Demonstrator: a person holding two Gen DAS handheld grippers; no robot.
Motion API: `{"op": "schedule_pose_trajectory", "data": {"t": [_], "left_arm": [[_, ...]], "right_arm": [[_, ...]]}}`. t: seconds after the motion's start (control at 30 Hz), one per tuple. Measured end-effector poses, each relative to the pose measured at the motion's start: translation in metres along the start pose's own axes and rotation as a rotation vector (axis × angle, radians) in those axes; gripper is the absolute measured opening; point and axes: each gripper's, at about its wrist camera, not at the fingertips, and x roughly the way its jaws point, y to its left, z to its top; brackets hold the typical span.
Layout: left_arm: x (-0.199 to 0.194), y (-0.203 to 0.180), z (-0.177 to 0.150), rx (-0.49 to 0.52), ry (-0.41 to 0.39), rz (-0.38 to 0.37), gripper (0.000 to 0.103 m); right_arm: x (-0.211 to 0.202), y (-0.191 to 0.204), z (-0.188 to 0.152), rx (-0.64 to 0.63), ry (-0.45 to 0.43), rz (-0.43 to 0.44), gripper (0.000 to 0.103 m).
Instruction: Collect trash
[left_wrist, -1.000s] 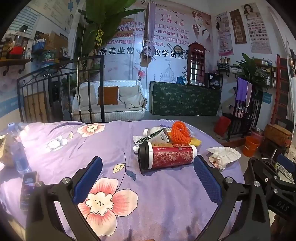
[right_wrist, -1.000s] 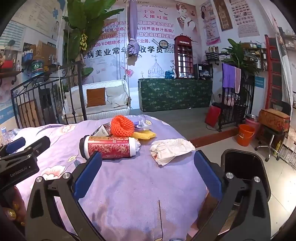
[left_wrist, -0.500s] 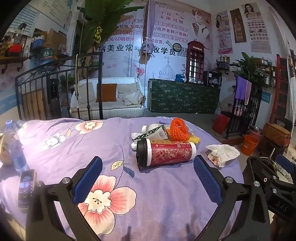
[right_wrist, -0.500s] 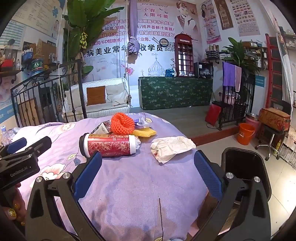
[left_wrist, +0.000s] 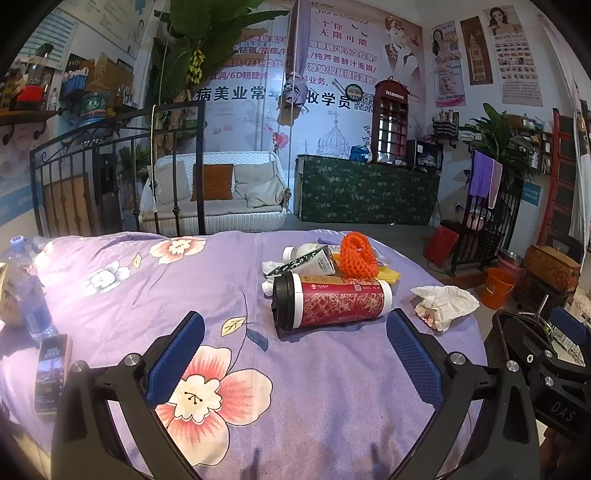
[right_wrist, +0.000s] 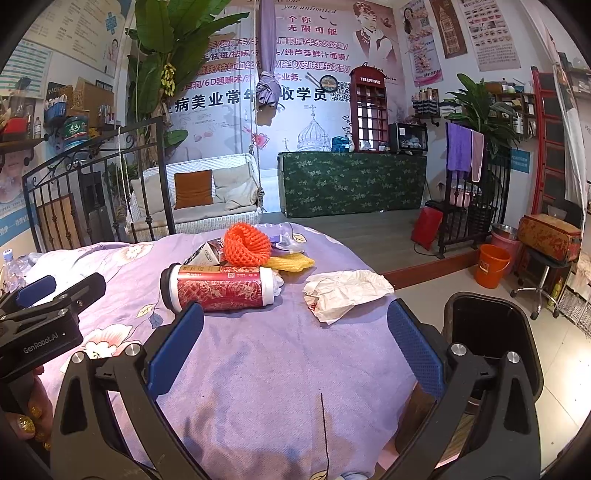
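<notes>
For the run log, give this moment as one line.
left tongs: open | right tongs: open | red cup, crumpled paper: on bed | black bin: bedside

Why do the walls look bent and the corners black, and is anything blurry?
Both wrist views are fisheye, so posters bow and corners go dark. Left wrist view: the red cup is sharp; the phone near the rim is smeared. Right wrist view: the crumpled paper is crisp, slightly washed out.

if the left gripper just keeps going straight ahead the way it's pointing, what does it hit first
Most likely the red cup with the black lid, lying on its side on the purple bedspread, roughly centred ahead of the open left gripper. How high the gripper sits is unclear.
</notes>
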Motion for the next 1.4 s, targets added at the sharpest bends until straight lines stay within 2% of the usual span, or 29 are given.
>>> {"op": "schedule_pose_trajectory", "data": {"t": [1.4], "left_arm": [[0.0023,-0.0038,-0.0025,0.001,0.016,-0.004,0.097]], "right_arm": [[0.0045,0.0026,0.0008,0.003,0.014,0.011,0.098]]}}
